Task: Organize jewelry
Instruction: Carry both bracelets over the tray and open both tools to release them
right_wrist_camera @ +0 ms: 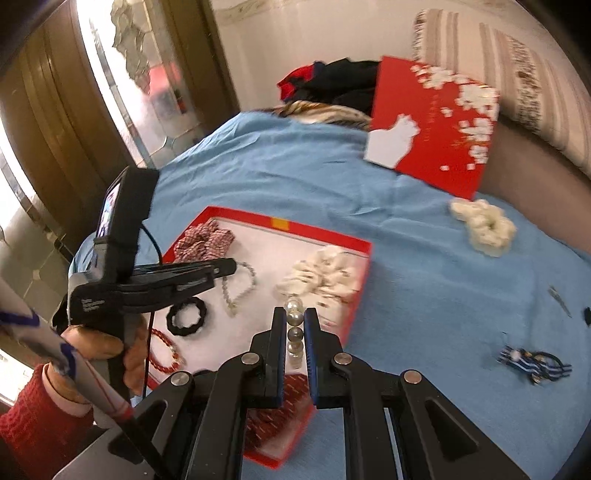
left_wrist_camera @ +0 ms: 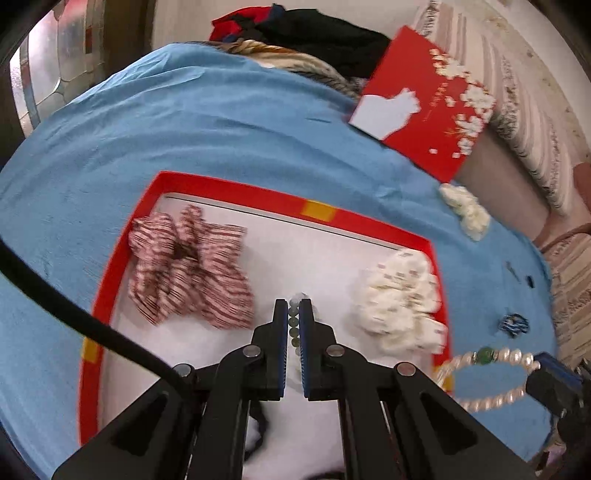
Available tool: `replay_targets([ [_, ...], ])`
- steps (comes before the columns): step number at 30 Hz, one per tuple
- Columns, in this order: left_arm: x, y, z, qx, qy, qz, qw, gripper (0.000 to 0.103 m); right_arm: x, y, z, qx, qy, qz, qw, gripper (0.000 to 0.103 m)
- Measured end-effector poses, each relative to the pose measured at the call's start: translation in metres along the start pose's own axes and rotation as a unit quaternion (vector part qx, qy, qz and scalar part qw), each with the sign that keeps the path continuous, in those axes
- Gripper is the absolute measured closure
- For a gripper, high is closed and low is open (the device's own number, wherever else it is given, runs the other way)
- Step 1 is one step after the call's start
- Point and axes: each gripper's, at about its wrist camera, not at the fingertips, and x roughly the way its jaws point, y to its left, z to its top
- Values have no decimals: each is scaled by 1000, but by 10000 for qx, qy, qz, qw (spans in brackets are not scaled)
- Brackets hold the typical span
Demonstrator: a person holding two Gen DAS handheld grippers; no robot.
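Note:
A red-rimmed white tray lies on the blue cloth. My left gripper is shut on a grey-green bead bracelet over the tray; from the right wrist view the bracelet hangs from its tip. My right gripper is shut on a pearl bracelet with a green bead, held at the tray's right edge. In the tray lie a red-white striped scrunchie, a white scrunchie, a black hair tie and a red bead bracelet.
A red box lid leans against the sofa at the back. A cream scrunchie and a blue-striped hair tie lie on the blue cloth right of the tray. Clothes are piled at the far end.

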Motion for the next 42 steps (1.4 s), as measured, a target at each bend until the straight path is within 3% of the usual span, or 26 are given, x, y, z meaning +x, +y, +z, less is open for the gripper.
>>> replay_targets([
  [11,14,29,19,-240,84,-123,9996,98,58,24,9,460,367,626,9963,93],
  [23,-8,18,14,-125,-146,-210,9996,97,79,0,-13,624,722,240,9951,92],
  [27,-26,11,8,-65,-290,-154,9994,84,80,2,-16,540,766,199,9954,92],
  [30,-40,5,4,4,-381,-39,9993,82,73,3,-17,491,703,203,9961,91],
  [35,-71,-9,-11,39,-576,97,9983,72,43,-1,-19,406,437,114,9982,82],
  [42,-117,-54,-48,384,-900,394,9944,53,-17,-39,-47,553,112,-221,9982,68],
])
